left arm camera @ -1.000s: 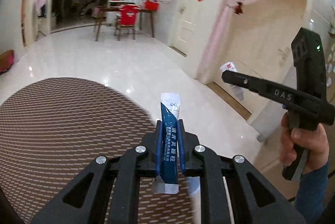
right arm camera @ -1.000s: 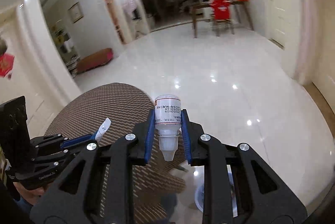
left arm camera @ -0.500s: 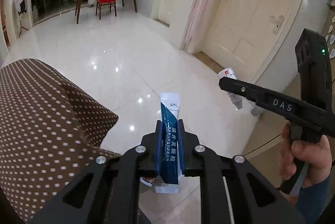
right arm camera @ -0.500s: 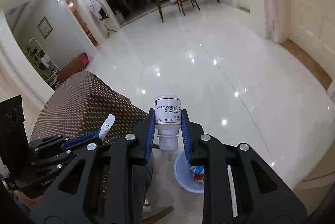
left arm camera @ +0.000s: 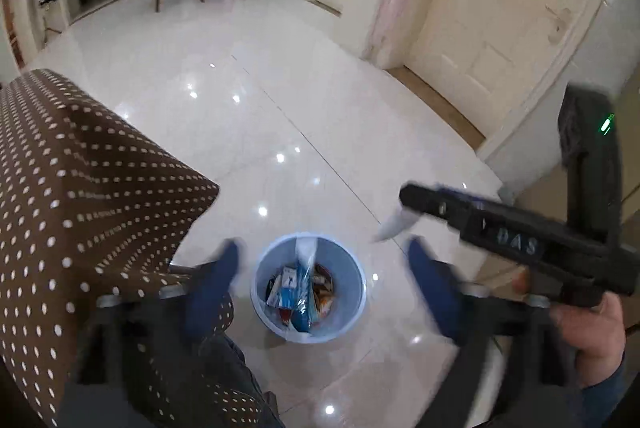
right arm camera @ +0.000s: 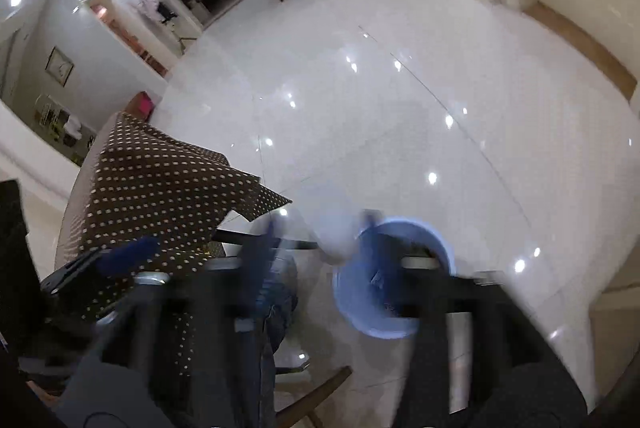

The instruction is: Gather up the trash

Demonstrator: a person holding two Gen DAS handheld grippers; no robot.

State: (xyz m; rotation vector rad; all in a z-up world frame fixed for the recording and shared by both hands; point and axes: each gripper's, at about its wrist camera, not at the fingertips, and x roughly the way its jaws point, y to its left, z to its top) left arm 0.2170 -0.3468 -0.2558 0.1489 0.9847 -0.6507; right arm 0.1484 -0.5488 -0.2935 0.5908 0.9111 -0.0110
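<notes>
Trash is going into the round pale-blue plastic bin (left arm camera: 360, 292) on the glossy white tiled floor (left arm camera: 280, 108), which sits directly below and just ahead of your left gripper (left arm camera: 322, 246). That gripper's jaws are opening and already stand wide, with its blue pads (left arm camera: 216, 280) to either side of the bin's mouth and pressing on nothing. Between them the narrow blue-and-white foil sachet (left arm camera: 305, 254) is loose, its long axis running straight away from the gripper and down into the bin, over the wrappers already lying there. Your right gripper (right arm camera: 318, 252) is opening too. The small white plastic bottle (right arm camera: 336, 240) is a blur in the gap, and neither pad appears to press on it. From this gripper the bin (right arm camera: 360, 308) lies lower and off to the right, under the right-hand pad rather than under the gap, so the bottle hangs about over the bin's near left rim. Your left hand is the better centred of the two, and the bottle looks the likelier item to clip the edge. A brown cloth with white dots (left arm camera: 100, 188) drapes just to the left of both grippers, clear of the bin.
</notes>
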